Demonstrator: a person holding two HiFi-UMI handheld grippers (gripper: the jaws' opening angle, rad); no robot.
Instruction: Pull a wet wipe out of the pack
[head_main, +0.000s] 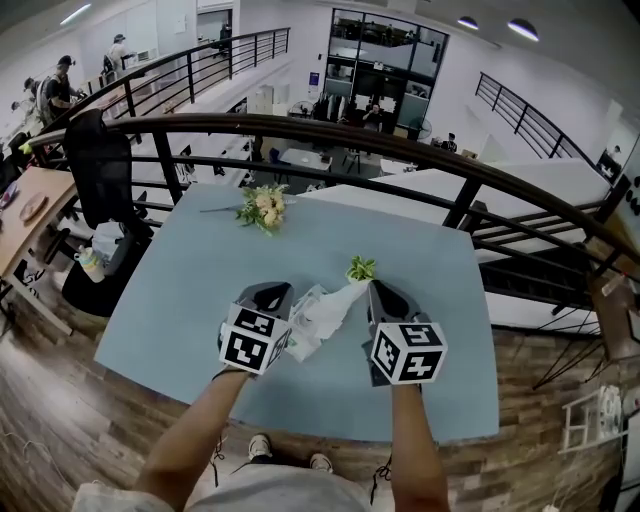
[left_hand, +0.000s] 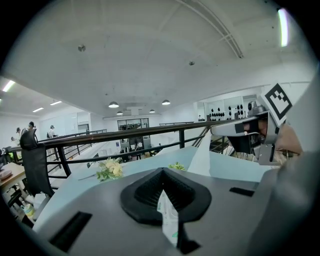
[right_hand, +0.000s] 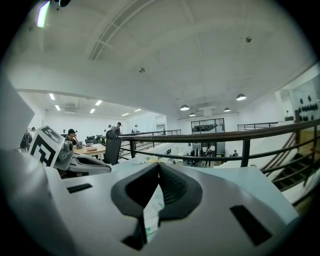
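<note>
Nearest me, my left gripper has its jaws closed on an edge of the wipe pack, with white film and green print pinched between the pads; my right gripper is clamped fully shut on a thin white sheet that I take to be the wet wipe, though a trace of green shows there and I cannot rule out pack film. In the head view the two grippers sit side by side, close together, with the pack bunched between them on the left one's side; from it a white sheet runs in a taut taper to the tip of my right gripper. I judge the pull is under way, with the wipe drawn part of the way and its tail still in the pack. The next move calls for holding the pack firm with the left while the right draws away along the line of the sheet until it comes free; if the pack gets dragged along, nothing will come out. Below lies the pale blue table; a small green sprig sits just past the right gripper, a bunch of flowers lies near the far edge, and the dark railing is beyond.
</note>
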